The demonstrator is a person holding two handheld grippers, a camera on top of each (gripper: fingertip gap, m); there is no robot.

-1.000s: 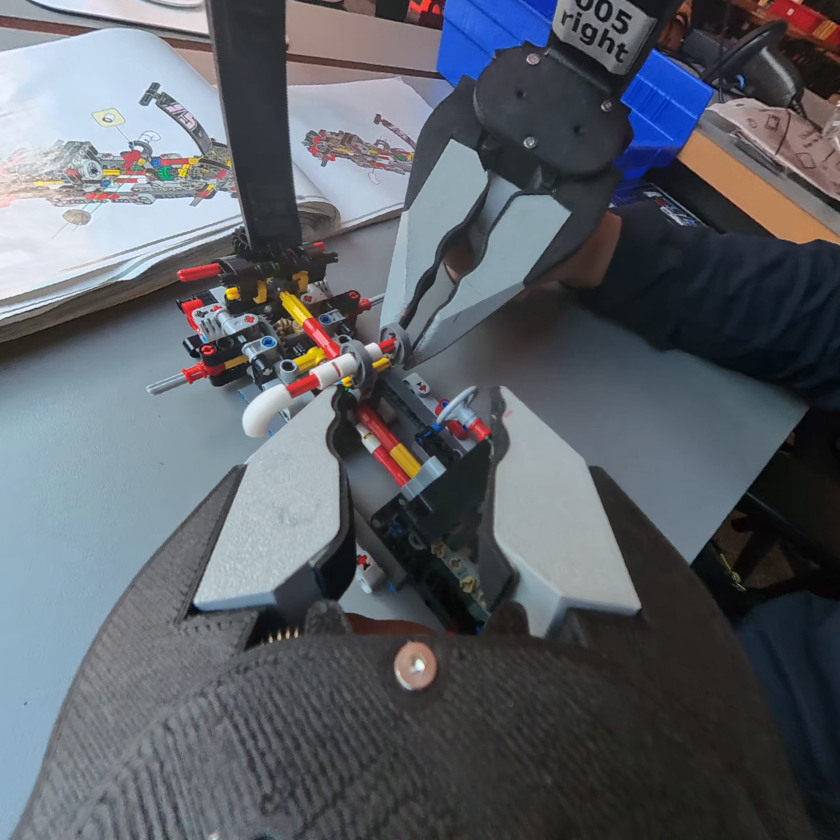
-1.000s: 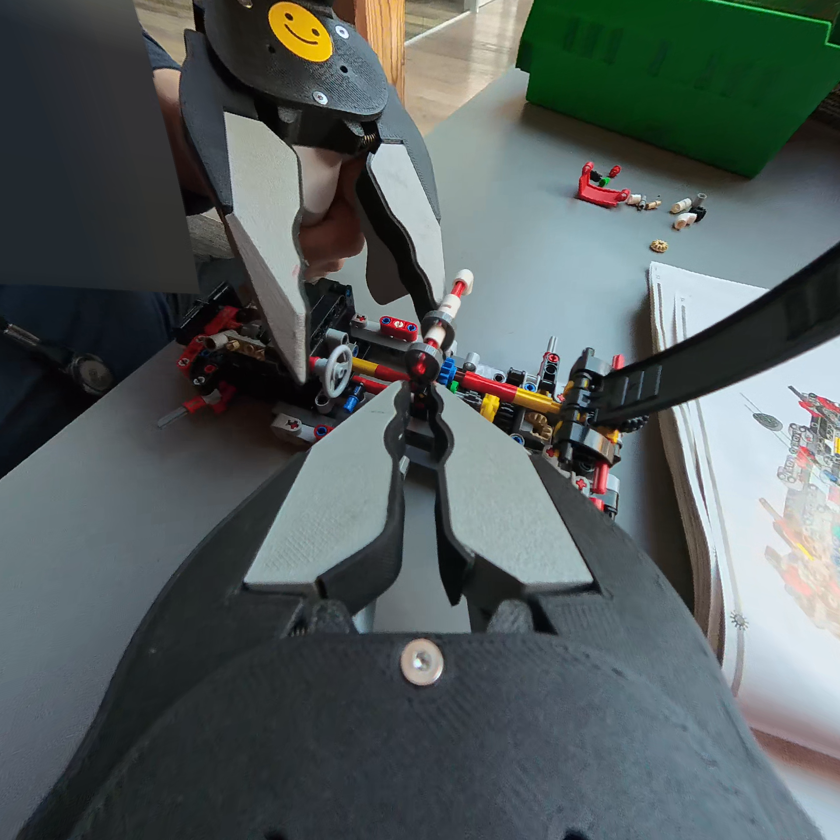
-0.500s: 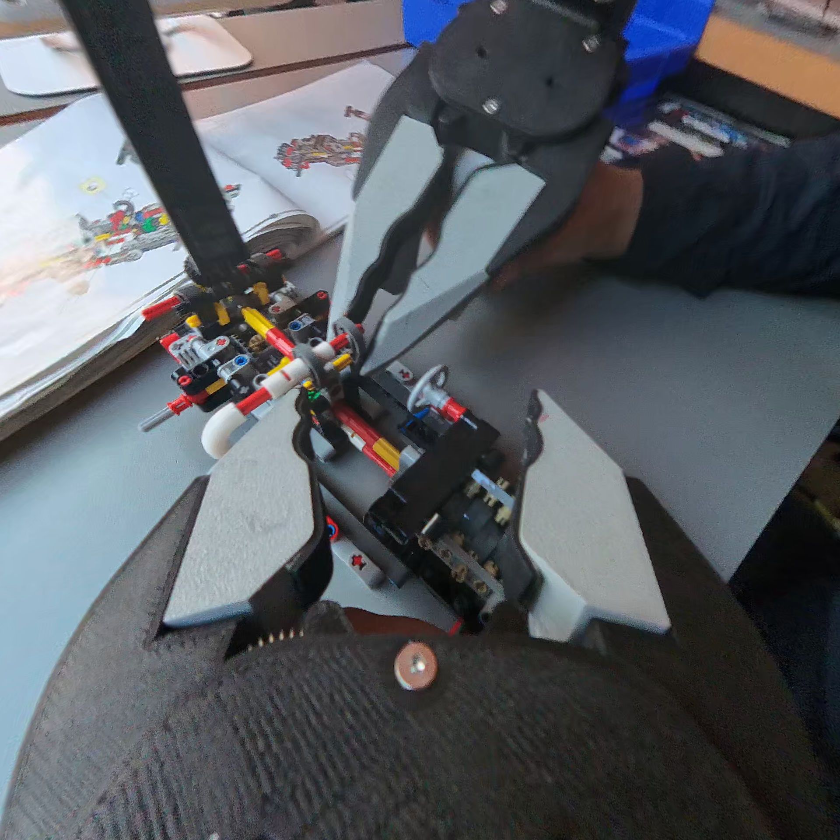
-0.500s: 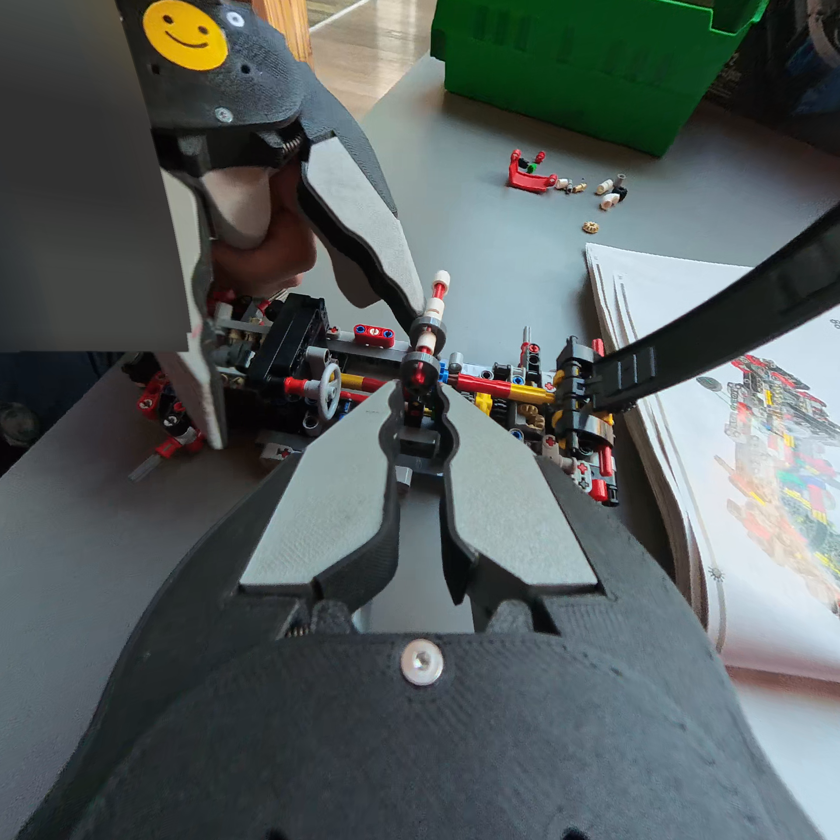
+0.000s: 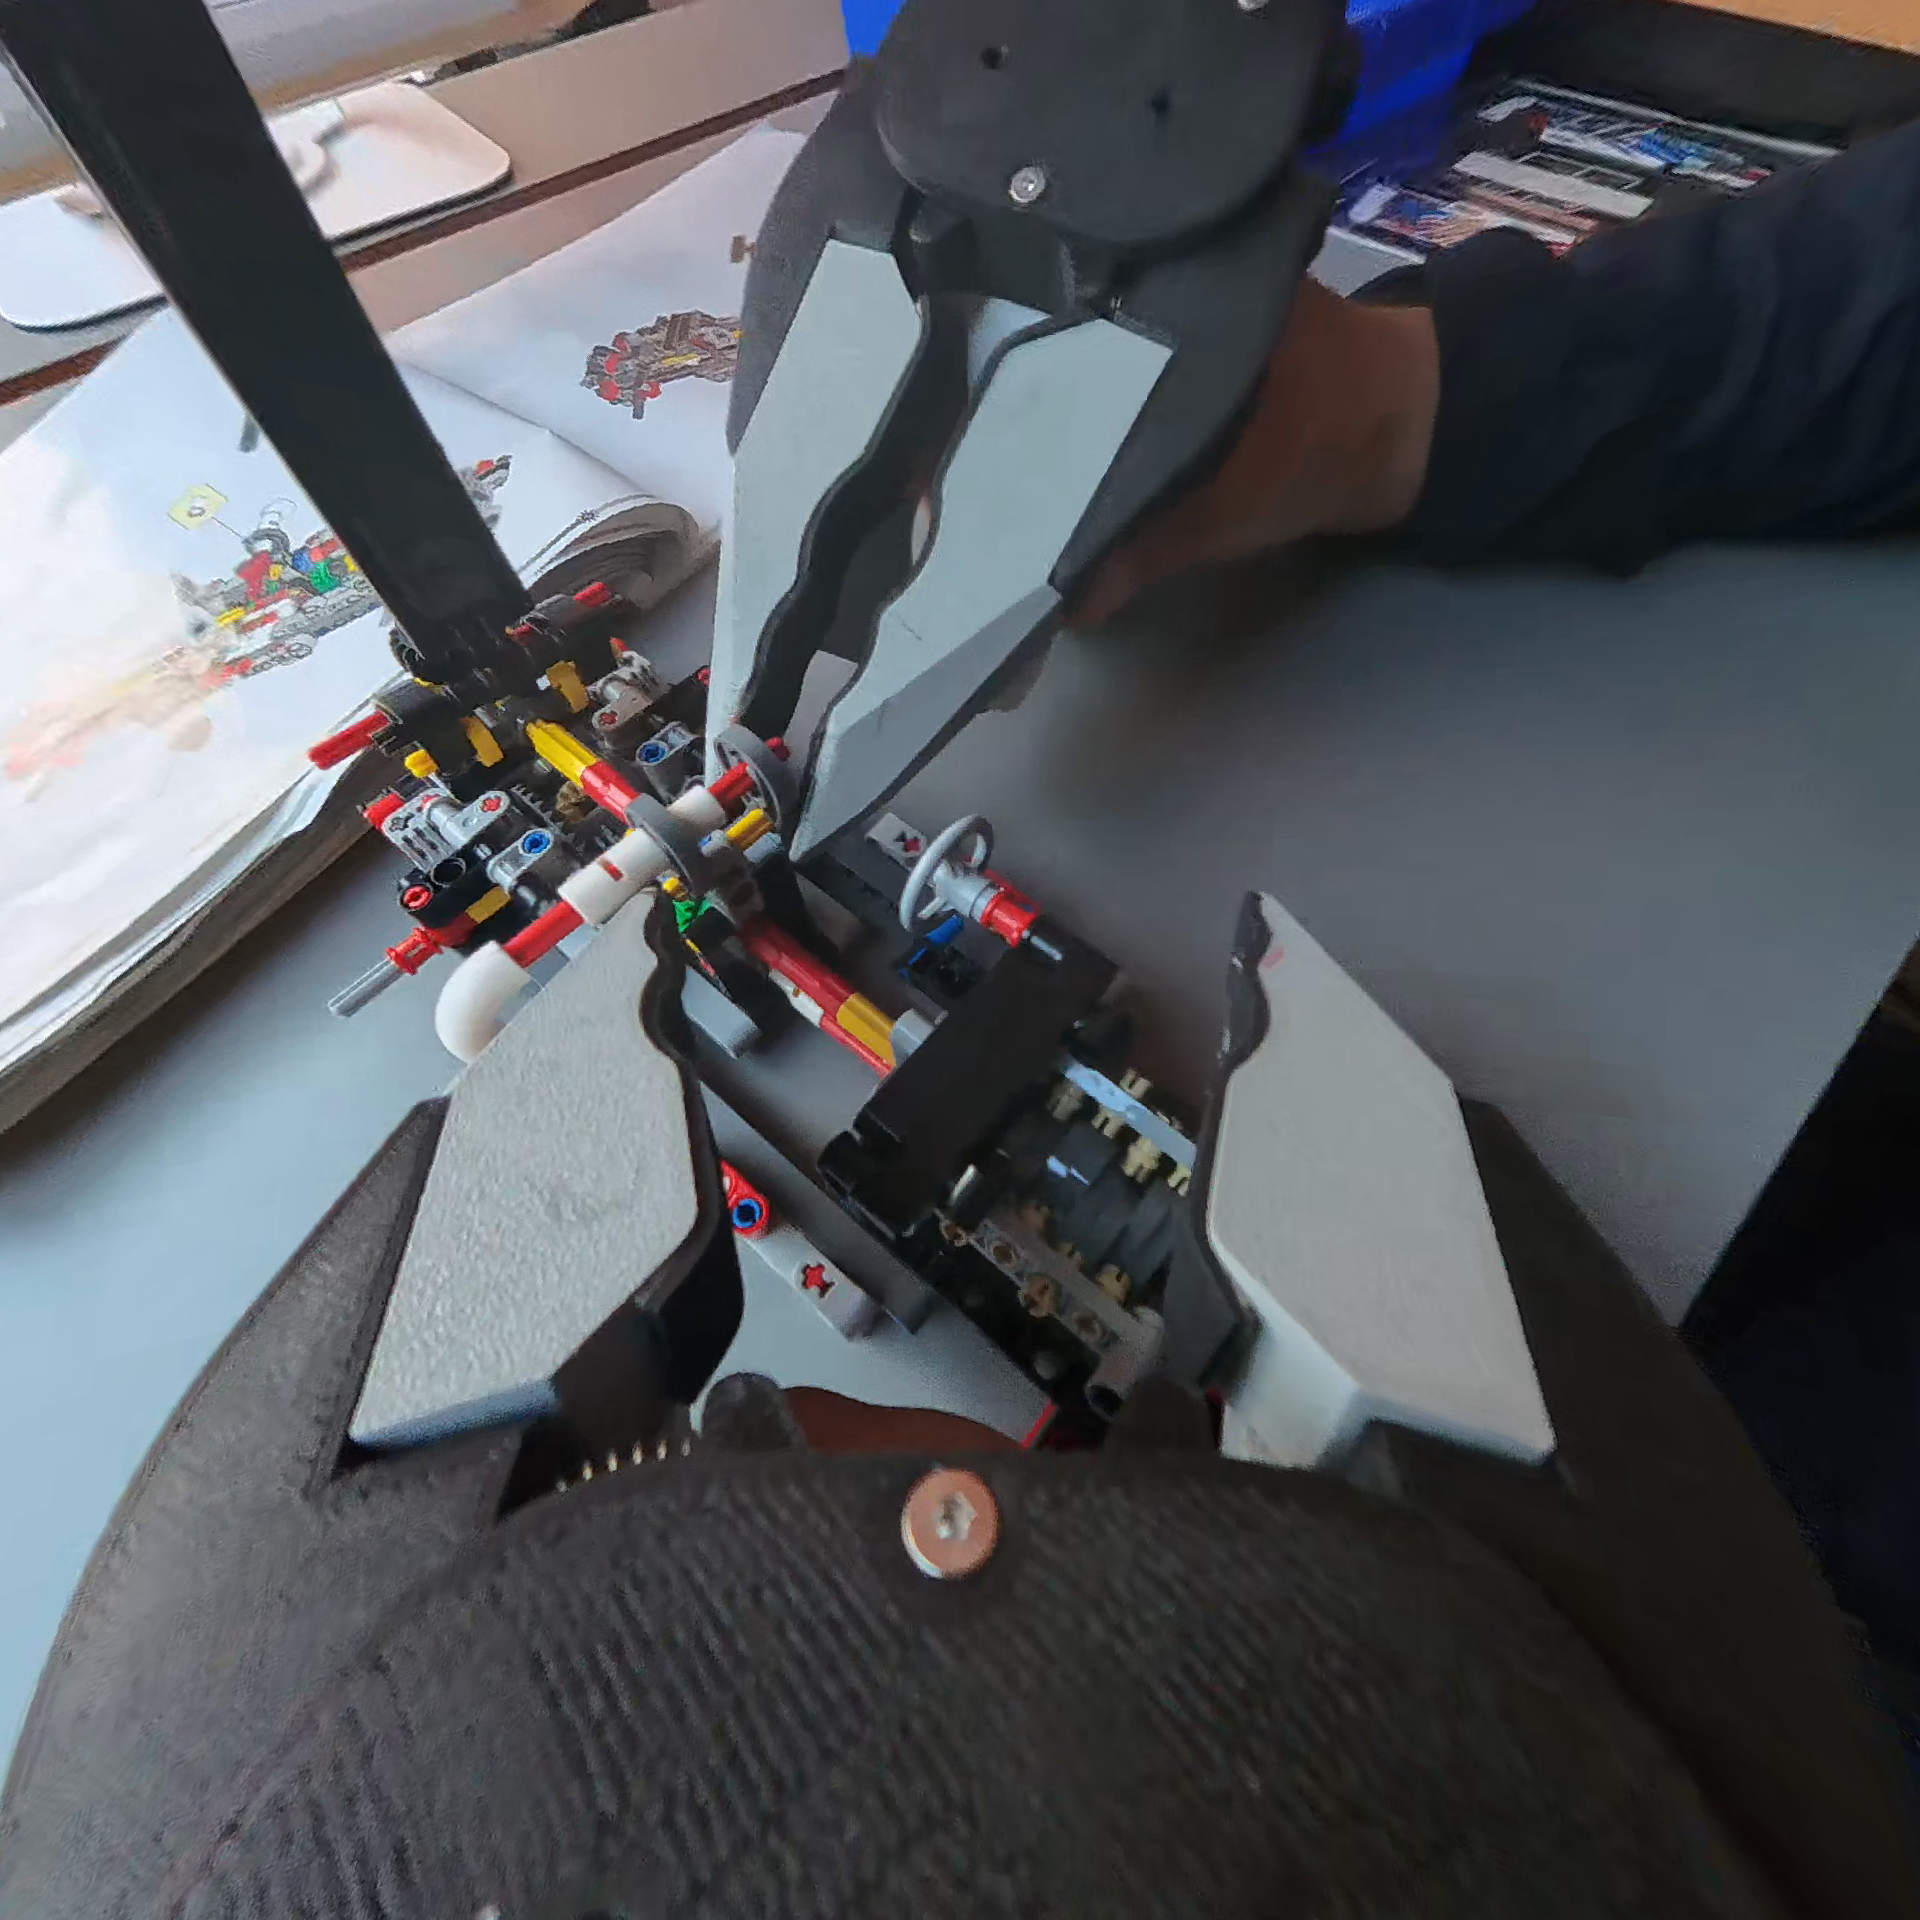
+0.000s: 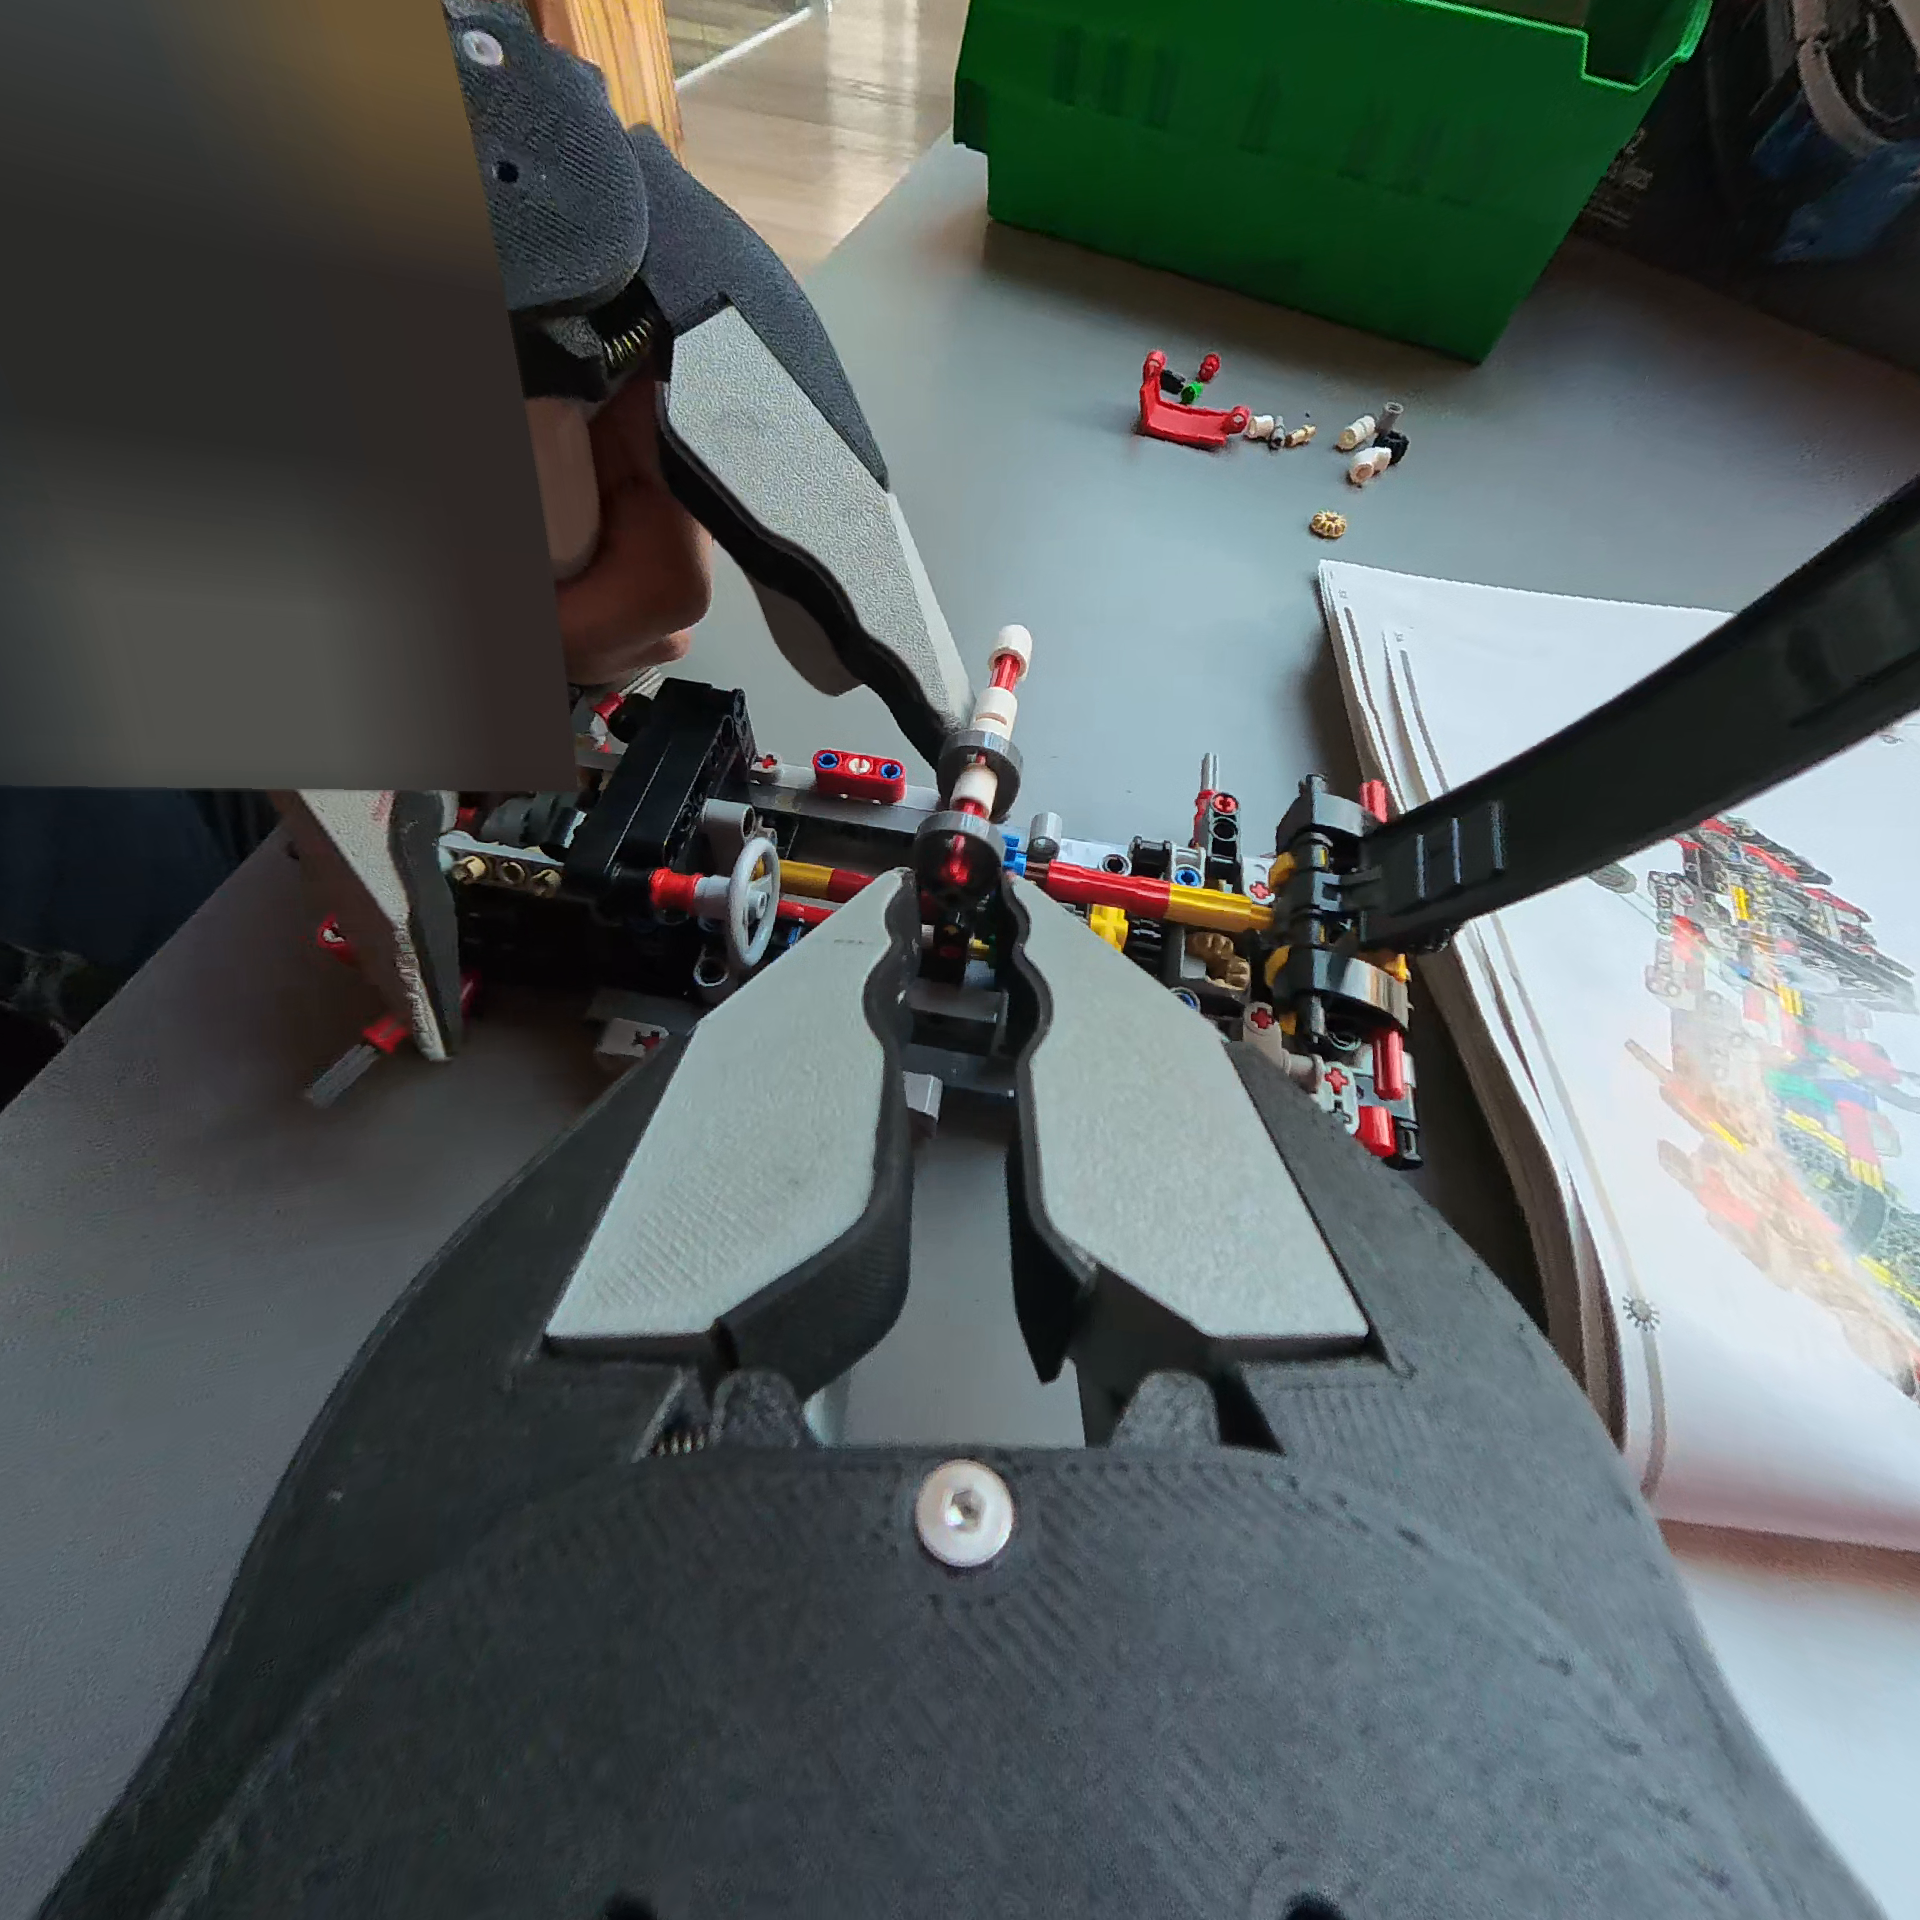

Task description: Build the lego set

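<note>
Jaws of my left gripper [image 5: 940, 971] stand spread wide on either side of the black rear block of a brick-built chassis model [image 5: 966, 1122], and I see no pad pressing on it; the model lies on the grey bench [image 5: 1455, 831], near its middle, its far end touching the edge of an open instruction booklet [image 5: 135, 644] that covers the bench's left side in my left wrist view. My right gripper [image 6: 961, 904] is nearly pressed together, its jaws narrowed about the dark grey round bush [image 6: 958, 847] at the near end of a red and white cross axle [image 6: 992, 717] standing up from the model's middle; whether the pads truly pinch it I cannot tell. A small grey steering wheel [image 5: 948, 854] sits on the model just beside that gripper's fingertips [image 5: 821, 821]. A long black bar [image 6: 1662, 769] slants up from the model's front end over the booklet. Toward the far edge of the bench, well apart from the model, loose small parts [image 6: 1273, 431] lie in front of a green bin [image 6: 1299, 156], among them a red bracket [image 6: 1184, 416] and a tan gear [image 6: 1328, 524]. A hand in a dark sleeve [image 5: 1683, 353] grips the right tool.
</note>
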